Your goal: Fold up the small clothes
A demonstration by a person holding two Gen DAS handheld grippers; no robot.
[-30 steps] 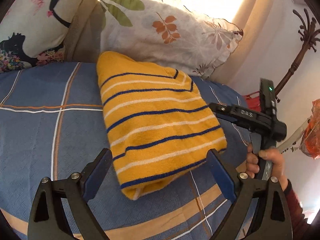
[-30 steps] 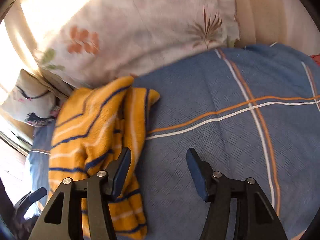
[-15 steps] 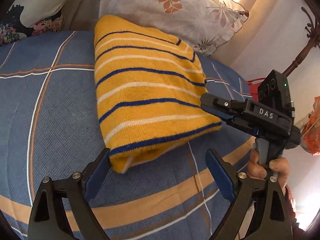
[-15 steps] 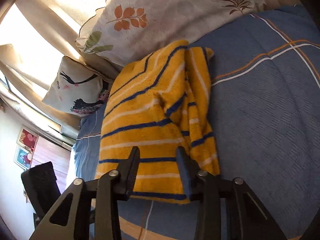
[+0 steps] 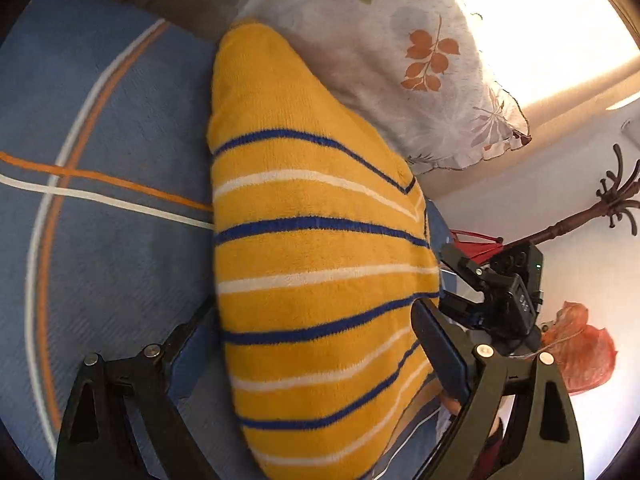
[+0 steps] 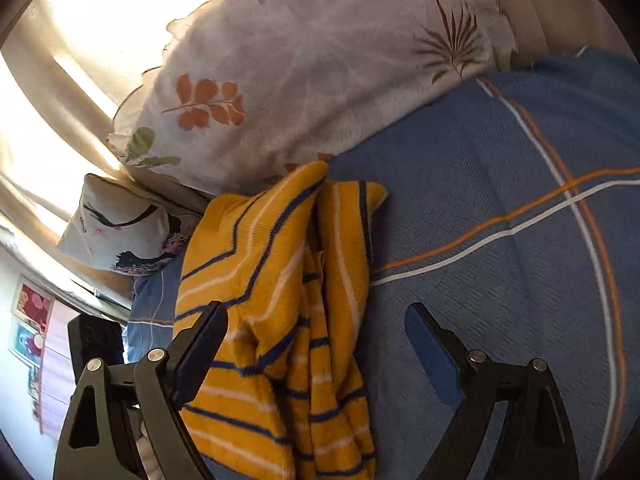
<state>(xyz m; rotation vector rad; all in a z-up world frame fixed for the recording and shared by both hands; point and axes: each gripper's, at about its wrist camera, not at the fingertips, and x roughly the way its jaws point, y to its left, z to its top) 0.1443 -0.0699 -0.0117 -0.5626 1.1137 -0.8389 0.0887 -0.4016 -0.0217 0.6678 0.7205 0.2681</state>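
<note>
A folded yellow garment (image 5: 316, 264) with blue and white stripes lies on the blue bedcover (image 5: 108, 248), its far end against a pillow. My left gripper (image 5: 316, 340) is open, its fingers either side of the garment's near end. In the right wrist view the garment (image 6: 280, 300) shows its layered folded edge. My right gripper (image 6: 316, 344) is open over that edge, the left finger over the cloth and the right finger (image 6: 430, 350) above bare bedcover. The right gripper also shows in the left wrist view (image 5: 492, 300), beside the garment's right edge.
A white pillow with leaf print (image 5: 400, 68) lies behind the garment, also seen in the right wrist view (image 6: 320, 68). A second printed cushion (image 6: 120, 232) sits further along. A coat stand (image 5: 592, 216) and an orange bag (image 5: 576, 352) stand off the bed's right side.
My left gripper has moved forward so the garment's near end lies between its fingers. My right gripper, nearly shut at the garment's edge half a second ago, has opened wide.
</note>
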